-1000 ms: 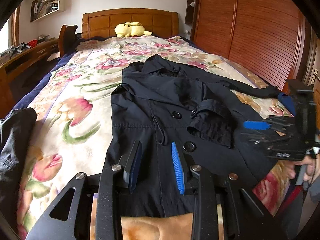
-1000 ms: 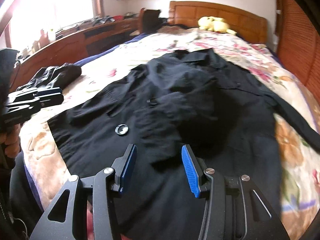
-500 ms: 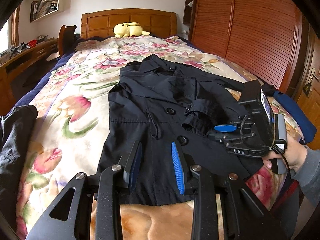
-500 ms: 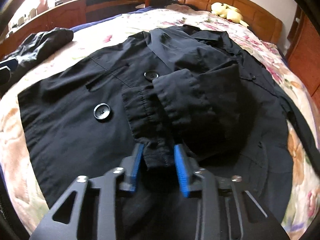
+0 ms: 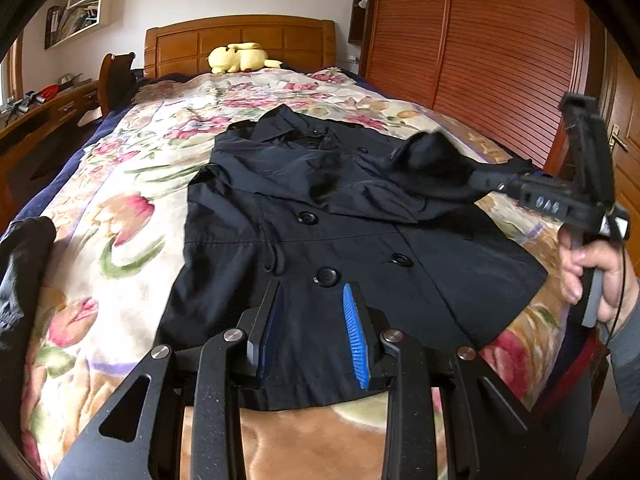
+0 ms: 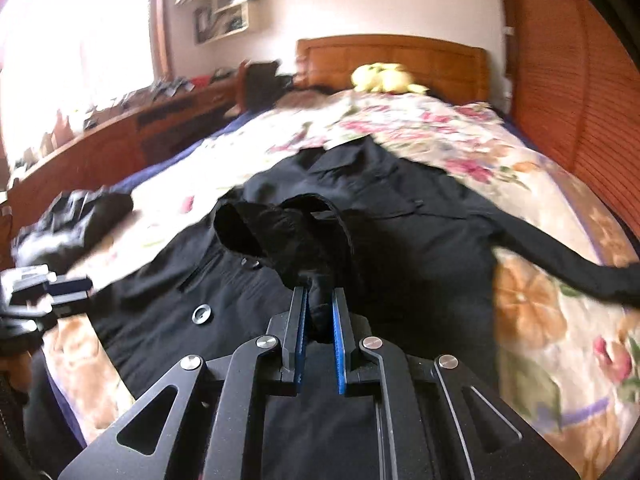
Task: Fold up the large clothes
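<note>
A black buttoned coat [image 5: 320, 208] lies front up on the flowered bedspread [image 5: 120, 200], collar toward the headboard. My right gripper [image 6: 319, 292] has its jaws closing on the coat's sleeve cuff [image 6: 288, 232], with the bunched cloth pinched between the blue pads and lifted off the coat. In the left wrist view that cuff [image 5: 432, 156] hangs from the right gripper [image 5: 484, 180] over the coat's right side, with a hand on the handle. My left gripper [image 5: 312, 292] hovers open above the coat's hem, nothing between its fingers.
A yellow plush toy [image 5: 238, 58] rests by the wooden headboard. A slatted wooden wardrobe [image 5: 500, 60] lines the right side. Another dark garment [image 5: 20, 272] is heaped at the bed's left edge. A cluttered wooden desk [image 6: 120, 132] runs under the window. The coat's other sleeve [image 6: 560, 256] trails right.
My right gripper went down to the folded cuff, closed on it, and lifted it up and toward the coat's right side. The left gripper shifted slightly and stayed open.
</note>
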Demonstrator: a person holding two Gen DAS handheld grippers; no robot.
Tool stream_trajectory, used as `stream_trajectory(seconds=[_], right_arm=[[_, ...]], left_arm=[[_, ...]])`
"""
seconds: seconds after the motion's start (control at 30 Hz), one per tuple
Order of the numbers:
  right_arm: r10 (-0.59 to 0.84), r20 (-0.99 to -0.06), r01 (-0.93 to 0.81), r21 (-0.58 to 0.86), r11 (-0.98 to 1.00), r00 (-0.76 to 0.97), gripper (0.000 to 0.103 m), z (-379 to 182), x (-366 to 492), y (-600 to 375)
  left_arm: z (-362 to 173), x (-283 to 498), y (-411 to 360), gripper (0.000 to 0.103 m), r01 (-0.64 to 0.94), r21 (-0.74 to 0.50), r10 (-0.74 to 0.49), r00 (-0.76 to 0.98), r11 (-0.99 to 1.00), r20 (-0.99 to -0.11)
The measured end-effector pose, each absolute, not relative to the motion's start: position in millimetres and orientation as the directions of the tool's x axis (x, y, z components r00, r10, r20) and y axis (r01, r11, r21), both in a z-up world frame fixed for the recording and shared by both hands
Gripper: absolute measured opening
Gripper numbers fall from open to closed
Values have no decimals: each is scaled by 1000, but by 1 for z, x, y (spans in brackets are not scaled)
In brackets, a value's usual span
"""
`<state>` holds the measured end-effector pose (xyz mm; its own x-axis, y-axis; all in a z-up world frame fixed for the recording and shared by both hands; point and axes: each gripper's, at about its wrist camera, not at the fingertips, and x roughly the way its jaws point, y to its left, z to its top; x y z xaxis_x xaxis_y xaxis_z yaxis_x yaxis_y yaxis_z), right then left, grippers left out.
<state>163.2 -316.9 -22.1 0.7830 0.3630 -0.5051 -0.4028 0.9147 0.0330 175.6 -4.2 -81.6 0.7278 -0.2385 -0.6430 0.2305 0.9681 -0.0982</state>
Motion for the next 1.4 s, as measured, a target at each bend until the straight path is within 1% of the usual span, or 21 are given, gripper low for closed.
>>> stream_trajectory(seconds=[0.1,0.27,0.33,0.5,0.57,0.63,0.7,0.73,0.83,1.0,1.1,1.27,1.4], right_arm=[[331,-489,-347,63,936,807,11,-20,152,-344],[282,-514,-279,85,956,810,11,-28,132,-372],[248,-517,-248,70,966,819,11,-33,126,-380],[249,-534,-264,49,963,808,12,-32,115,-376],[239,-541,-272,21,962,806,22,-32,118,-374],[240,-550,-286,1,958,800,40,-33,124,-374],[238,-564,-293,-7,956,791,52,-41,137,-374],[237,-575,-296,-9,955,783,56,-46,145,-375],[223,-615,-296,-18,955,757,58,-61,166,-377],[221,-672,-277,25,961,706,58,-81,190,-380],[229,-689,-273,48,961,688,58,-91,200,-379],[217,-696,-280,25,960,684,58,-93,205,-372],[234,-705,-291,41,956,670,63,-97,209,-373]], left_arm=[[-81,175,-13,32,247,-95,-249,723,964,-644],[-80,176,-28,32,270,-85,-259,717,959,-648],[-79,176,-34,32,279,-81,-263,714,957,-649],[-79,178,-47,32,303,-74,-276,709,950,-648],[-80,181,-53,32,310,-77,-284,709,948,-646],[-82,187,-58,32,318,-83,-294,707,945,-644],[-85,194,-62,32,326,-83,-301,704,942,-644],[-87,199,-65,32,330,-83,-303,703,940,-644],[-94,215,-71,32,334,-79,-303,699,939,-648],[-108,247,-75,32,321,-86,-296,692,943,-658],[-115,265,-74,32,315,-93,-295,687,944,-664],[-122,291,-75,32,324,-103,-308,685,940,-660],[-131,300,-79,32,332,-81,-298,681,940,-669]])
